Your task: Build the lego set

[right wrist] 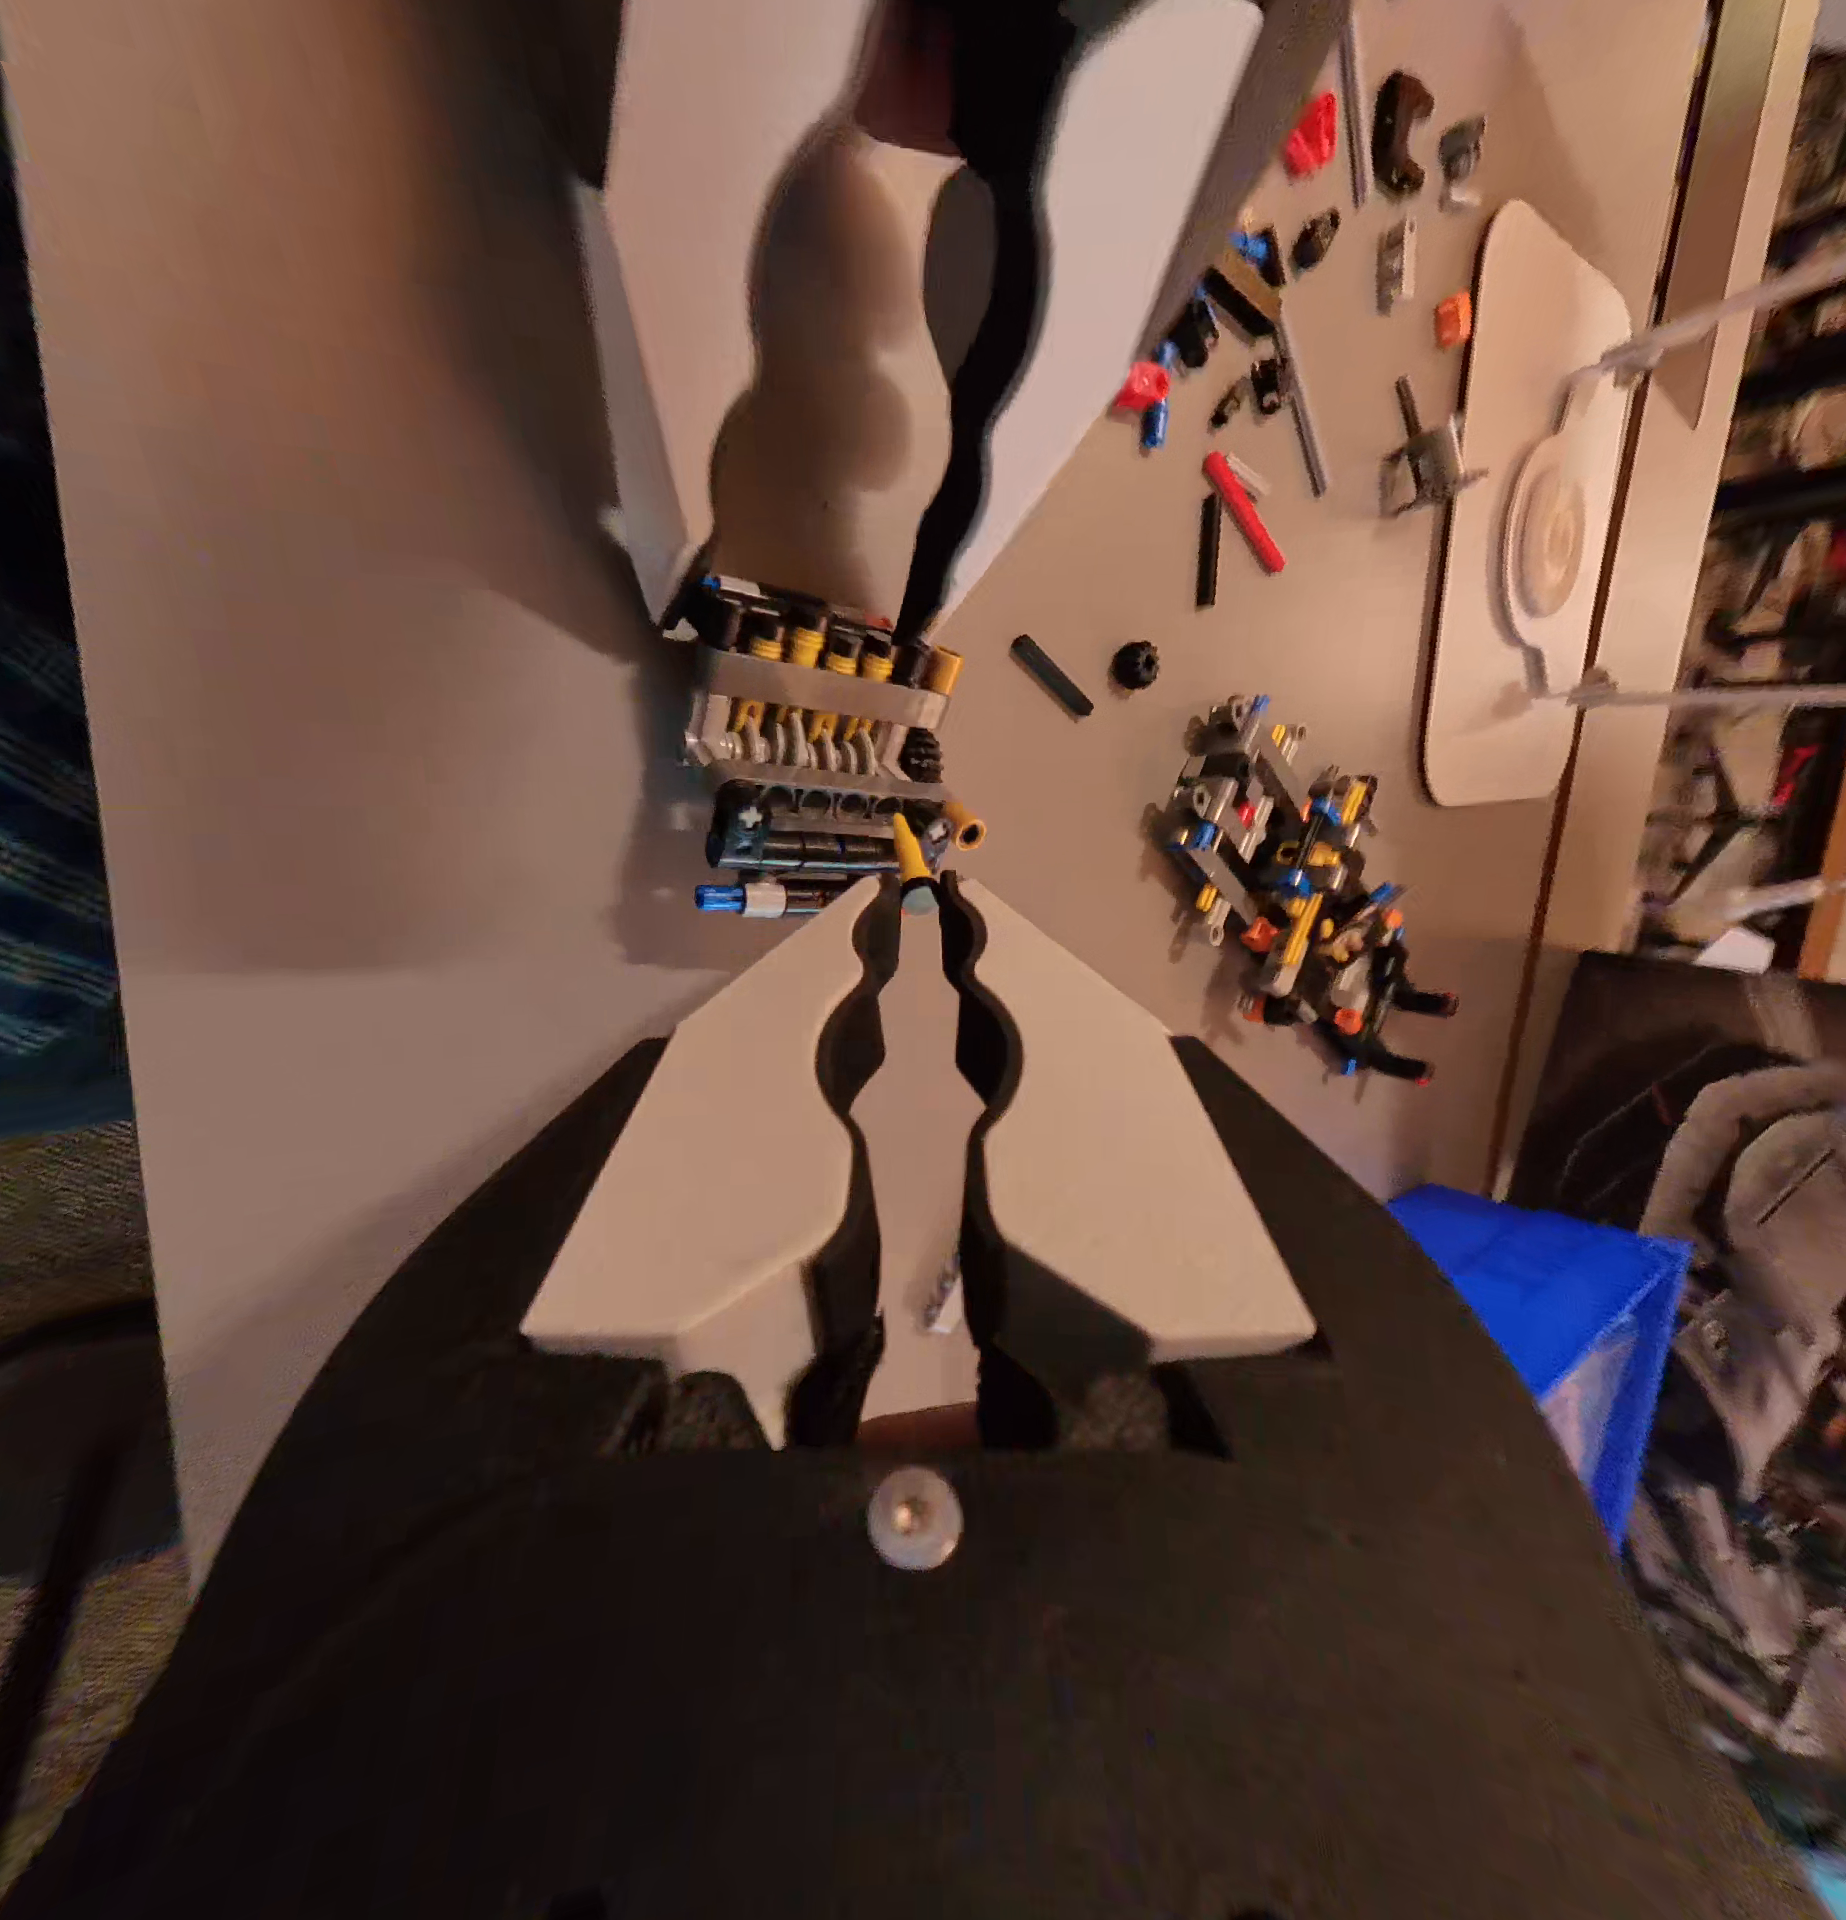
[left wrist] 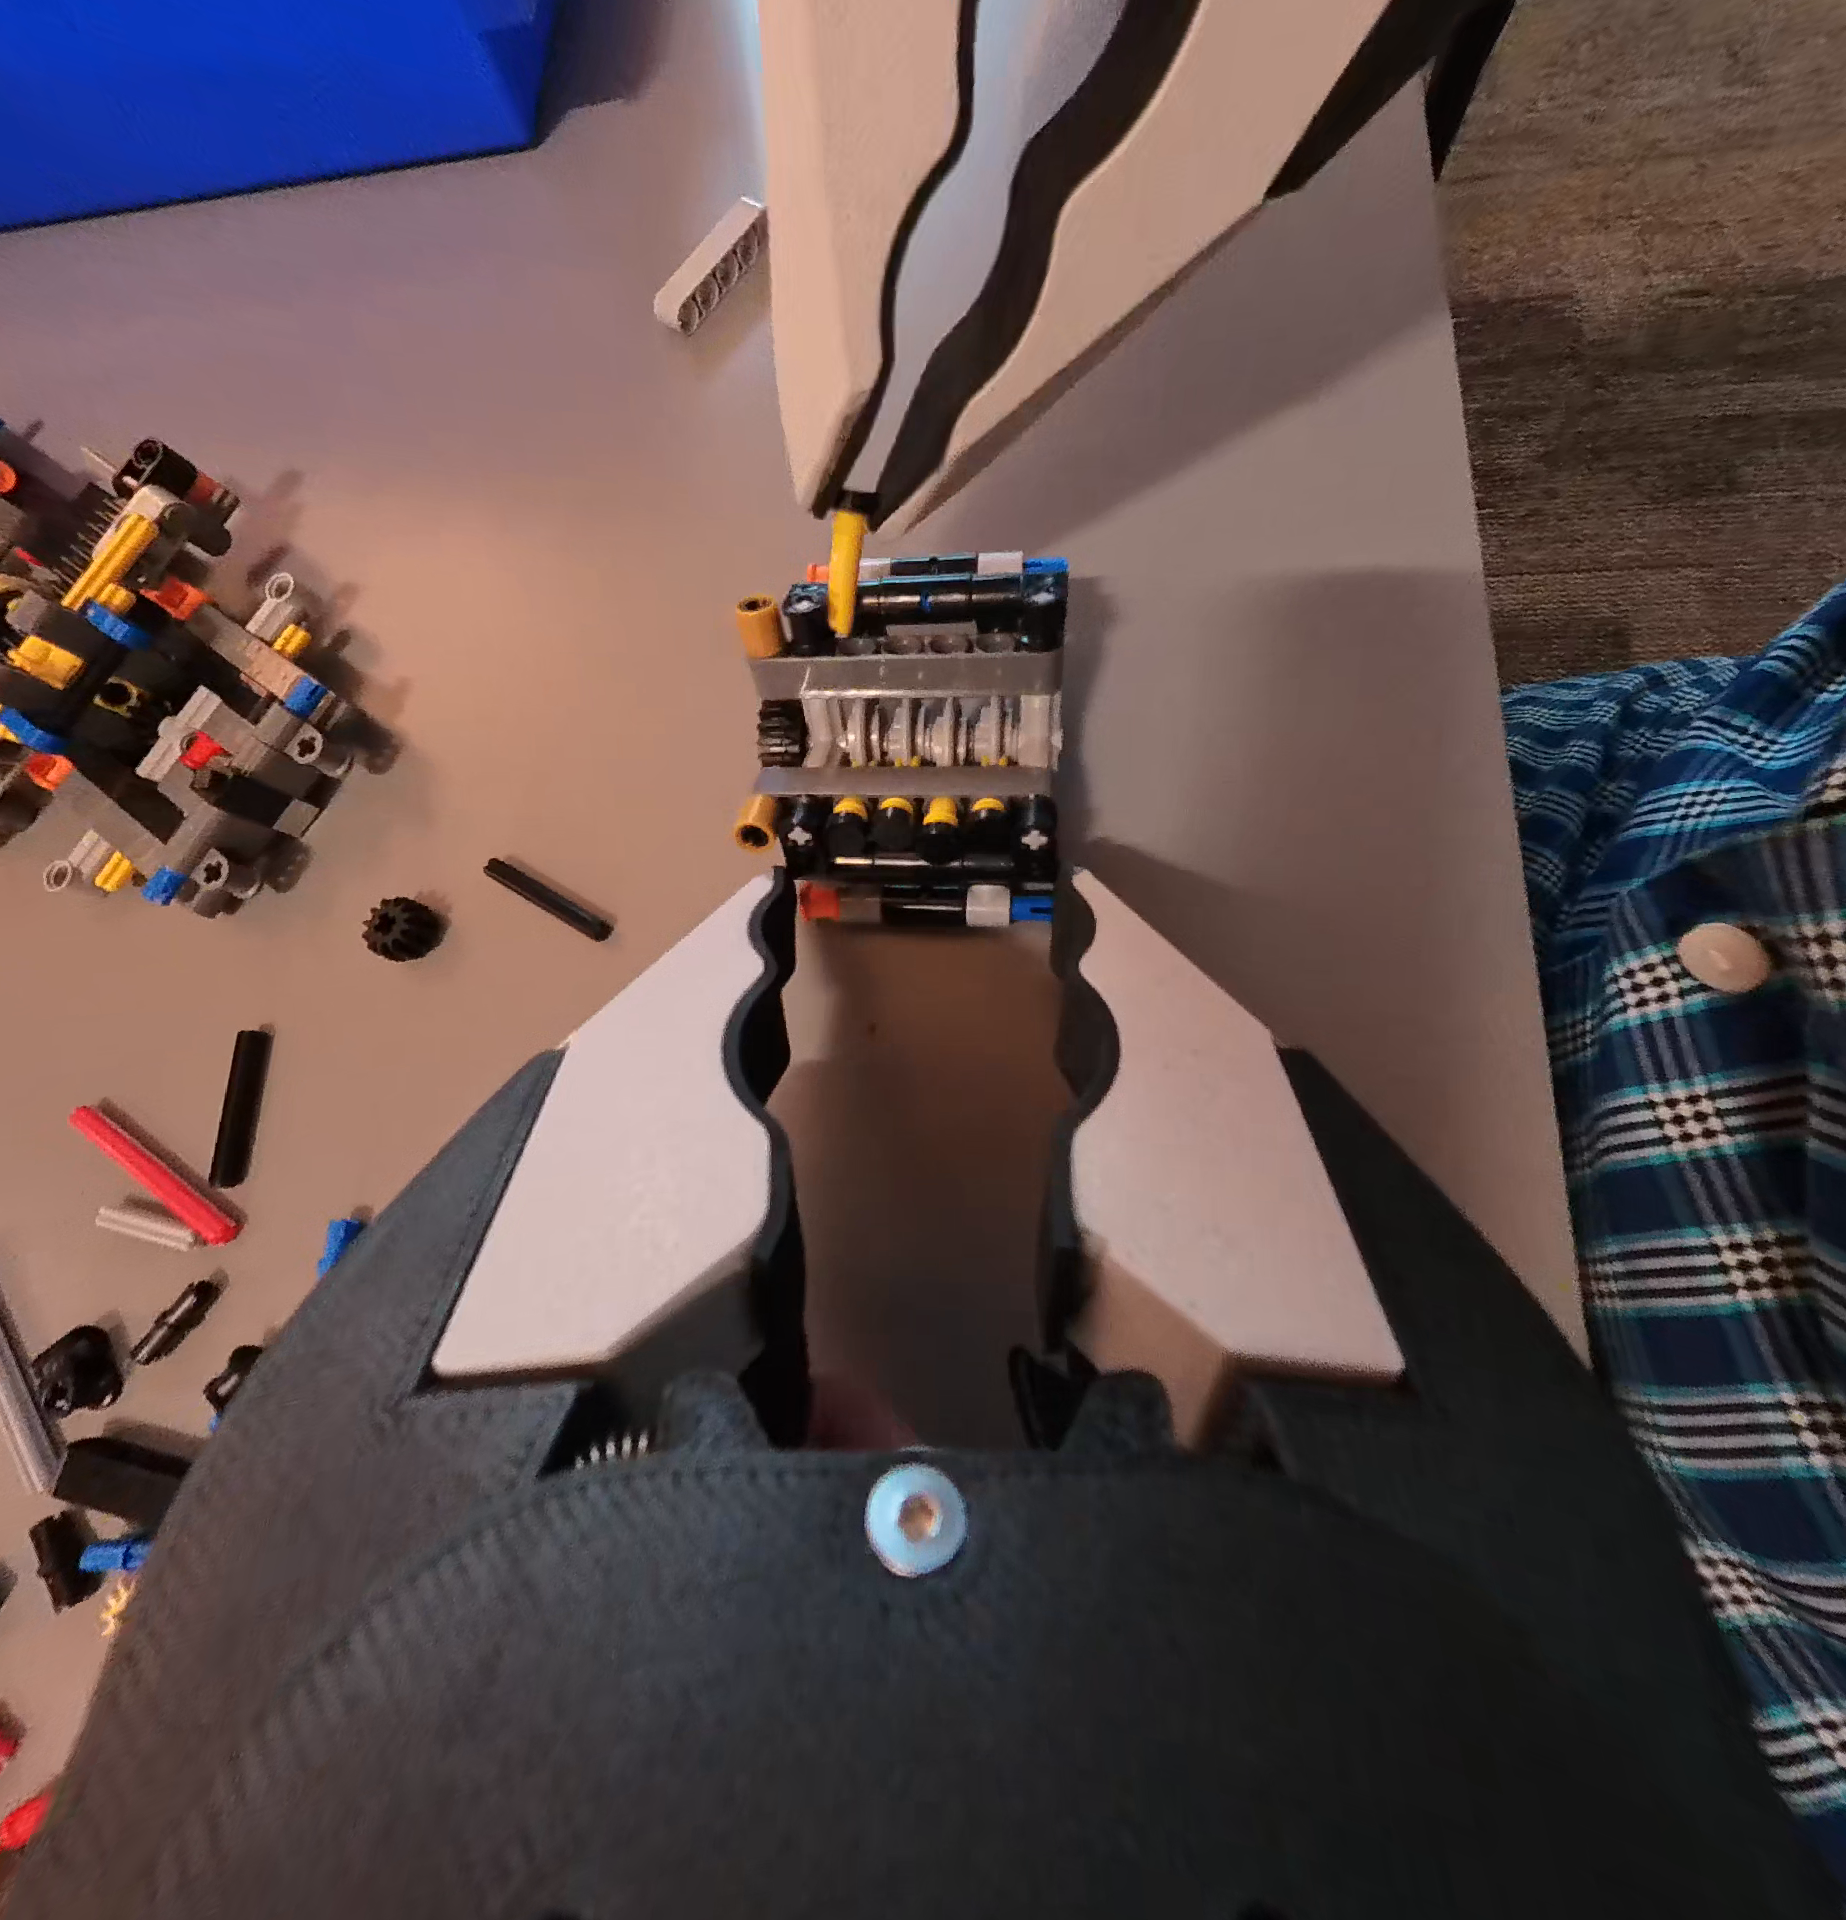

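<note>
A small engine block of black, grey and yellow lego stands on the pale table. My left gripper is shut on the block's near end, one finger on each side. My right gripper is shut on a yellow pin. The pin's free end touches a corner of the block, in the row of round holes. In the left wrist view the right gripper comes in from above with the yellow pin. In the right wrist view the left gripper partly hides the block's far end.
A larger lego assembly lies on the left, also in the right wrist view. Loose parts lie about: a black gear, a black axle, a red axle, a grey beam. A blue bin stands far left. A person's plaid shirt is at the table's right edge.
</note>
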`<state>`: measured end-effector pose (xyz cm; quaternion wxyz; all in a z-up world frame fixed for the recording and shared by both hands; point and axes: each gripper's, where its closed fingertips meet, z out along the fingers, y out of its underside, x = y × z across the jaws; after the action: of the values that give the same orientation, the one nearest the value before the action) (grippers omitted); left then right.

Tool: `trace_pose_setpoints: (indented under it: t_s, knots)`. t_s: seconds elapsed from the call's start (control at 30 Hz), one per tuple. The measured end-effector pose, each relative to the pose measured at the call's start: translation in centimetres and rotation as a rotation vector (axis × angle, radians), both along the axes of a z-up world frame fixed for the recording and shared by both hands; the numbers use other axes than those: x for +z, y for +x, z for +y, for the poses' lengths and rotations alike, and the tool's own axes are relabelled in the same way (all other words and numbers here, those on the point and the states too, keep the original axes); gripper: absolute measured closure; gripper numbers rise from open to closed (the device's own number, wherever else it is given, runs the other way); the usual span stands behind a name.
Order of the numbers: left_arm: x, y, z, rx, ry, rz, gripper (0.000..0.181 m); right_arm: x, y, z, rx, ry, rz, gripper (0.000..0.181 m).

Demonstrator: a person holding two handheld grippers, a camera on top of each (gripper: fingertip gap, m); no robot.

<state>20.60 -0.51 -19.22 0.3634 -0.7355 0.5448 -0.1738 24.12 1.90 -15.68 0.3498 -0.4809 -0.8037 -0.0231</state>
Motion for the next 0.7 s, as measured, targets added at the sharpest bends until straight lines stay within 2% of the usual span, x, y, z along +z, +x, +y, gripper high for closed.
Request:
trace_pose_setpoints:
  t_s: [0.03, 0.7]
  knots:
    - [-0.01, -0.01, 0.01, -0.005, -0.002, 0.000, 0.134, 0.01, -0.07, -0.15, 0.026, 0.010, -0.006, 0.176]
    - [-0.04, -0.25, 0.26, -0.084, -0.026, 0.008, 0.134, -0.28, -0.63, -0.21, 0.380, 0.282, -0.207, 0.176]
